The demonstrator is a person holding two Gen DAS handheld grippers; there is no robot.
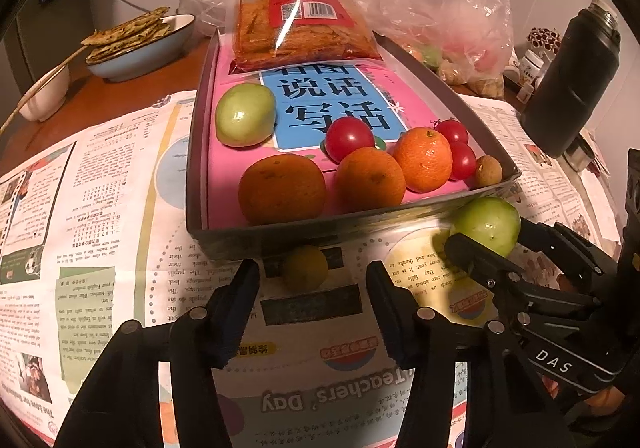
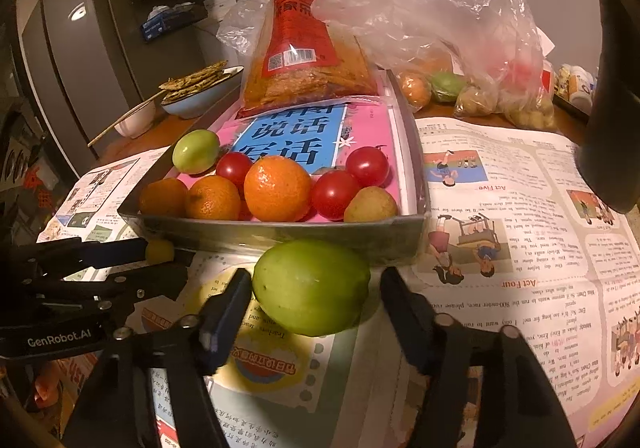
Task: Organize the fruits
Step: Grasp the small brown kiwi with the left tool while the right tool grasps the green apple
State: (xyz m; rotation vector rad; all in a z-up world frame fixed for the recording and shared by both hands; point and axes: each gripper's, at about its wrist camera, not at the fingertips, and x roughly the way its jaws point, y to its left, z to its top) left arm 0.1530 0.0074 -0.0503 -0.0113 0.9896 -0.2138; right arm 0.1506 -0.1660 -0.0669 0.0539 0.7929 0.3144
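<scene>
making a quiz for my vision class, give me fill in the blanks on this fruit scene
The big fruit inside the right claw is ___ in colour. The small fruit inside the left claw is ___ in colour. The box holds ___ oranges.
Answers: green, yellow, three.

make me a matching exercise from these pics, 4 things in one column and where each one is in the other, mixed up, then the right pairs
Things:
1. large green round fruit
2. small yellow round fruit
3. red-labelled clear snack bag
4. stack of flatbreads

Places:
A. in the blue bowl
B. on the newspaper between the right tongs
C. leaning at the far end of the grey tray
D. on the newspaper ahead of the left tongs

Pairs: 1-B, 2-D, 3-C, 4-A
</scene>
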